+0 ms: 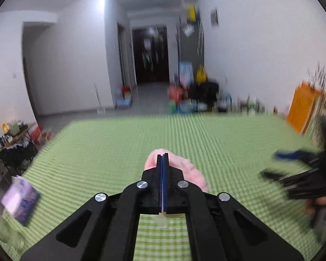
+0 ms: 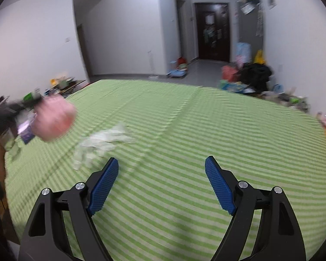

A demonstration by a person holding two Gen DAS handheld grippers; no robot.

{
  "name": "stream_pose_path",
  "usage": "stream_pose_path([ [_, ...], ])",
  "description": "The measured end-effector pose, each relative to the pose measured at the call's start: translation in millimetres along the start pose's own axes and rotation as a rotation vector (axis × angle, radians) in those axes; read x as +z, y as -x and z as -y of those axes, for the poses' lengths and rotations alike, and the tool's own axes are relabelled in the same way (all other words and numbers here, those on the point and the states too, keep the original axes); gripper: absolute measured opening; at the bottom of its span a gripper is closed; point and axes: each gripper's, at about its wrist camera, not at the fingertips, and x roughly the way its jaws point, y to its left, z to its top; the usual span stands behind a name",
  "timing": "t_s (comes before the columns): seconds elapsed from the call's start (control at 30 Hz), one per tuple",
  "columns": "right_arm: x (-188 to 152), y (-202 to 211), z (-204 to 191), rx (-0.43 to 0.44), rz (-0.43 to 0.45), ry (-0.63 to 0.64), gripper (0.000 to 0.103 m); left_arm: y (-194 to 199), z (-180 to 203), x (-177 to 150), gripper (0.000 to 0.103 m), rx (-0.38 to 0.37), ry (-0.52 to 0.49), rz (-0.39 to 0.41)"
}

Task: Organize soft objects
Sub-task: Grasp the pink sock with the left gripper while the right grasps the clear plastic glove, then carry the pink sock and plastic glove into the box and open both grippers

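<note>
My left gripper (image 1: 163, 155) is shut, its blue pads pinched together on a fluffy pink soft thing (image 1: 191, 171) that bulges out behind and to the right of the fingers. In the right wrist view the same pink soft thing (image 2: 54, 119) hangs blurred above the left side of the green checked cloth (image 2: 184, 130). A crumpled white cloth (image 2: 102, 143) lies on the green cloth just left of my right gripper (image 2: 162, 158). That gripper stands open with nothing between its pads. The right gripper (image 1: 293, 169) also shows blurred at the right of the left wrist view.
A purple tissue pack (image 1: 21, 198) sits at the cloth's left edge. An orange box (image 1: 304, 106) stands at the far right corner. Cluttered bags (image 2: 245, 76) and a small table (image 1: 15, 143) lie on the floor beyond the cloth.
</note>
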Motion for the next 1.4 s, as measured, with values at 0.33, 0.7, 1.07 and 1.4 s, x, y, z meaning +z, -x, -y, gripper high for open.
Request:
stream_pose_path([
  [0.33, 34, -146, -120, 0.081, -0.216, 0.242, 0.079, 114, -109, -44, 0.000, 0.215, 0.108, 0.077],
  [0.7, 34, -195, -128, 0.039, -0.309, 0.238, 0.020, 136, -147, -92, 0.000, 0.272, 0.141, -0.010],
  [1.07, 51, -12, -106, -0.008, -0.030, 0.276, 0.007, 200, -96, -68, 0.000, 0.274, 0.141, 0.088],
  [1.4, 26, 163, -80, 0.002, 0.199, 0.308, 0.007, 270, -19, -55, 0.000, 0.235, 0.105, 0.161],
])
